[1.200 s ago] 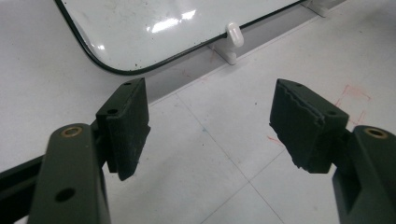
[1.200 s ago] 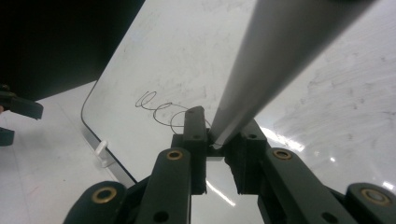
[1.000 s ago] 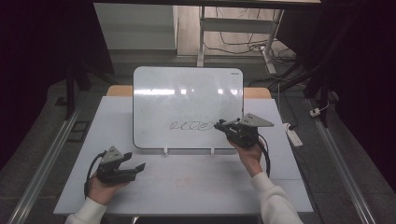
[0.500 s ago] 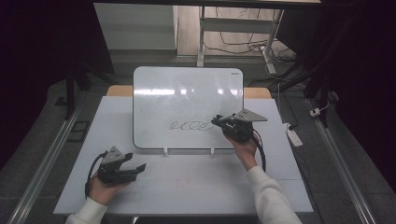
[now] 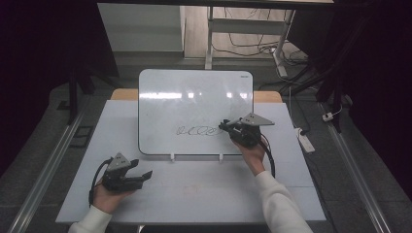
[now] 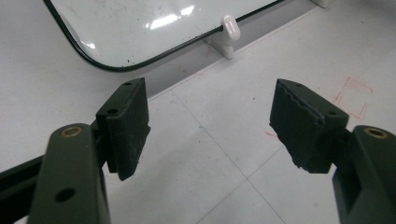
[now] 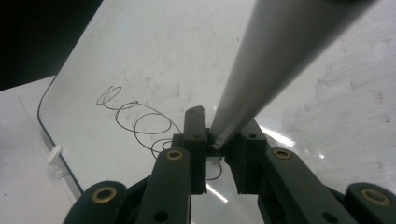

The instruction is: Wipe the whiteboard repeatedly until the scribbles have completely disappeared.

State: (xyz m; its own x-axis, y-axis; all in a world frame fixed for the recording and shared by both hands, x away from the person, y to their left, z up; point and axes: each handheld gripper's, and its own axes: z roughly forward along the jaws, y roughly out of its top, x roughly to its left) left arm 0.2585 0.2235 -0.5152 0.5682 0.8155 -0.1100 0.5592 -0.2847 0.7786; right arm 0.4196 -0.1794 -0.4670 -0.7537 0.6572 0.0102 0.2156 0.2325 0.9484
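Our right gripper (image 5: 225, 127) has its jaws pinched on a grey marker (image 7: 280, 60), whose tip meets the whiteboard (image 5: 194, 92) at the right end of a looping scribble (image 5: 198, 130); the board leans on two small white clips (image 5: 172, 157) at its lower edge. Nearer us on the white table (image 5: 204, 189), well apart from the board, our left gripper (image 5: 145, 175) rests low in the hand with its jaws spread wide and nothing between them.
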